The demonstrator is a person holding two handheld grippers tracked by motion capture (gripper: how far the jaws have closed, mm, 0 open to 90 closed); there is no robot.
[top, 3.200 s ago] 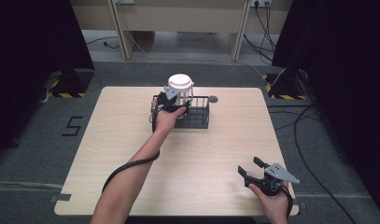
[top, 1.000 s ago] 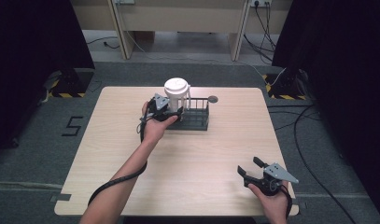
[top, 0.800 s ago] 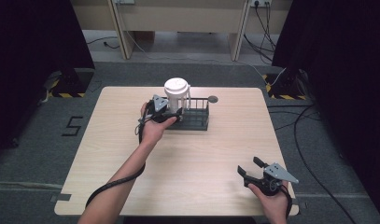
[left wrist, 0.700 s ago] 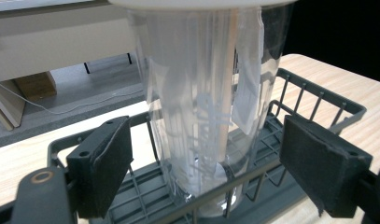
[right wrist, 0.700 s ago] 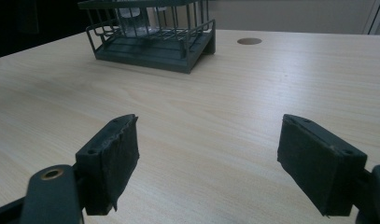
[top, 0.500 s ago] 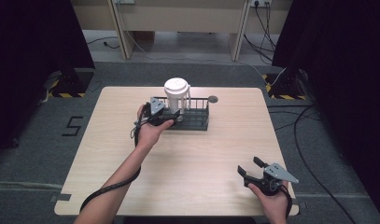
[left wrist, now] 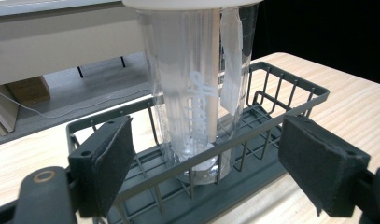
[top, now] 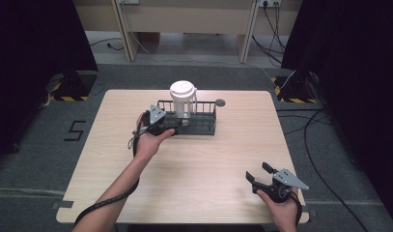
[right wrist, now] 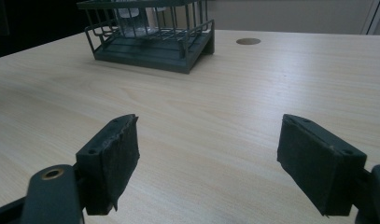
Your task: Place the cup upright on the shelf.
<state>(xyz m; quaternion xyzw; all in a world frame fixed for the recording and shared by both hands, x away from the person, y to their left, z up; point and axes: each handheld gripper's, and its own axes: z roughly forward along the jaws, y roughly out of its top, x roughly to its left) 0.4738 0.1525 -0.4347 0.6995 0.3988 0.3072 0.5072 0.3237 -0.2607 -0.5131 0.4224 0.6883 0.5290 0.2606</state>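
Nearest the person, the right gripper (top: pixel 258 175) rests low over the near right corner of the pale wooden table (top: pixel 223 164), its fingers (right wrist: pixel 110 158) spread wide on nothing, well apart from the work. Farther out, the left gripper (top: pixel 171 123) sits at the left end of the dark wire rack (top: pixel 203 123), its fingers (left wrist: pixel 106 158) likewise apart, one to each side of the rack's near rail, gripping nothing. Inside that rack's left end stands the clear plastic tumbler with a white lid (left wrist: pixel 197 93). It is upright, long axis vertical, lid up and base down on the rack floor, with a flat clear handle strip running down one side. I judge the step to be either a release or an approach; the pictures cannot settle which. A grasp would call for advancing over the rail, centring the fingers on the tumbler's wall and closing gently, since thin plastic flexes.
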